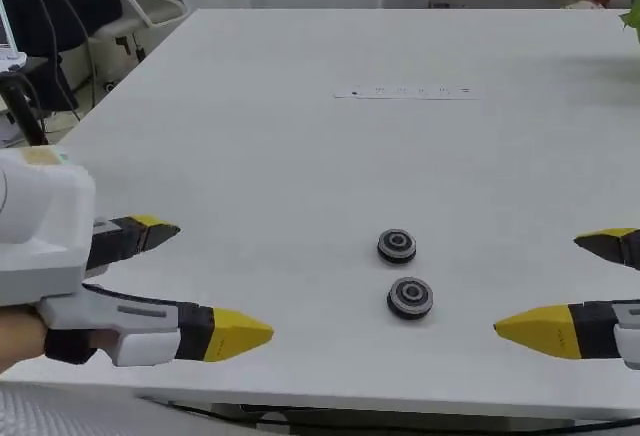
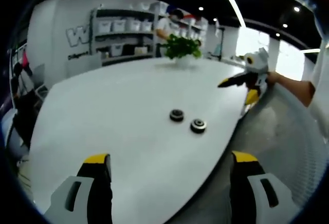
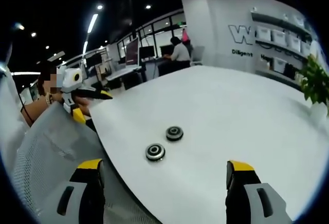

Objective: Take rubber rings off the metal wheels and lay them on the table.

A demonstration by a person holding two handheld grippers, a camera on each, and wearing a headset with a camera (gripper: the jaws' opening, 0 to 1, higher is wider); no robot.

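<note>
2 small metal wheels are sitting on a wide white worktop, close to the edge nearest the person. In the head view, the far wheel and the near wheel are lying flat, just beside each other but apart. The dark rubber rings are sitting around the lighter metal hubs, not yet taken off.

The left tool is hovering at the left, its yellow-tipped jaws spread wide and gripping nothing. The right tool is hovering at the right, its jaws also spread wide and gripping nothing. Both tools are pointing inward toward the wheels, which are lying between them, well apart from each.

In the left gripper view, the left tool is framing the far wheel and the near wheel, with the right tool beyond them and a green plant at the far end of the worktop.

In the right gripper view, the right tool is framing the far wheel and the near wheel, with the left tool beyond.

A thin white strip is lying flat farther back.
</note>
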